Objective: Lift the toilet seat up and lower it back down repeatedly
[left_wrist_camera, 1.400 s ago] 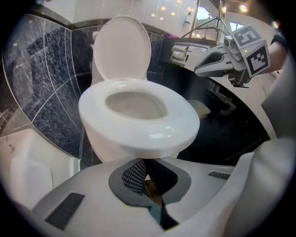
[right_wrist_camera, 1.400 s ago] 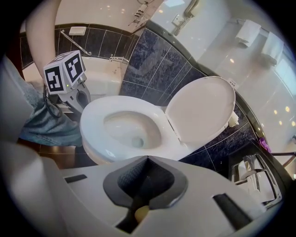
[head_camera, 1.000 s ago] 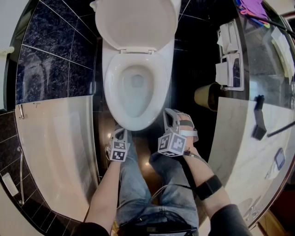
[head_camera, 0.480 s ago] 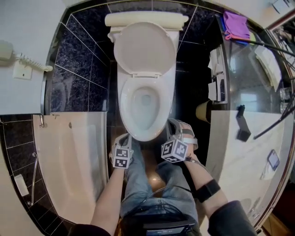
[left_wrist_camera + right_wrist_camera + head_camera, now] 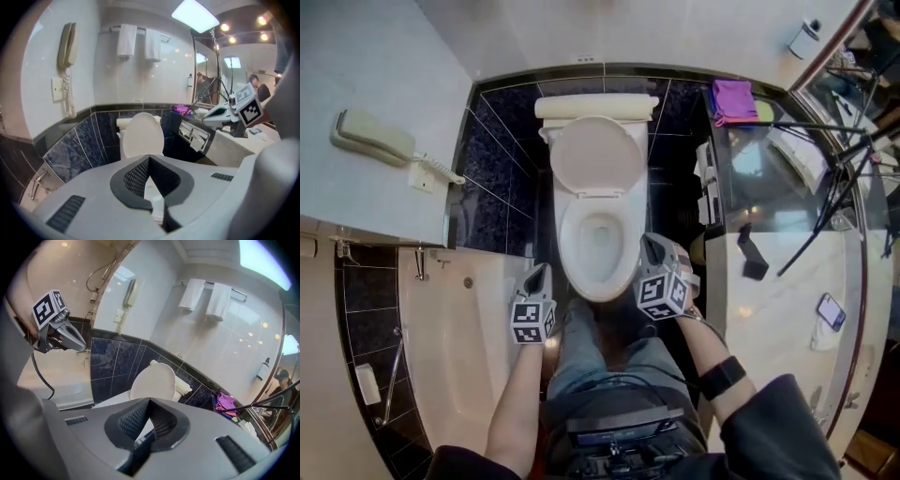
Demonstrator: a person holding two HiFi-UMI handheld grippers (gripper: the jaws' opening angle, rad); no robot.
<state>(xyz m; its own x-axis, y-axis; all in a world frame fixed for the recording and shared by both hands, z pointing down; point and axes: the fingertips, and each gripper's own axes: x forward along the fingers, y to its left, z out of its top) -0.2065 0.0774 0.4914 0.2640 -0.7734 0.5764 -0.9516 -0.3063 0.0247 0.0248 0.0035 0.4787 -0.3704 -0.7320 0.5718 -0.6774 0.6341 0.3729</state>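
The white toilet point(image 5: 598, 239) stands in the middle of the head view. Its oval lid point(image 5: 598, 155) is raised against the tank point(image 5: 596, 106), and the bowl is open; whether the seat ring is up with the lid I cannot tell. My left gripper point(image 5: 539, 275) hangs in the air left of the bowl's front rim, shut and empty. To the right of that rim is my right gripper point(image 5: 649, 247), also shut on nothing. Neither touches the toilet. In the left gripper view the shut gripper point(image 5: 149, 160) points at the raised lid point(image 5: 143, 136), as does the right gripper point(image 5: 150, 402) in its own view.
A bathtub point(image 5: 455, 347) lies to the left, and a wall phone point(image 5: 370, 139) hangs above it. A marble counter point(image 5: 787, 309) with a phone point(image 5: 831, 310) runs along the right, with a purple cloth point(image 5: 733, 98) and paper holders point(image 5: 709, 183) beside the toilet. My jeans-clad legs point(image 5: 609, 361) are below.
Both grippers have risen from beside the bowl's front rim. The head view has pulled up and back, so the toilet looks smaller. The lid has stayed raised.
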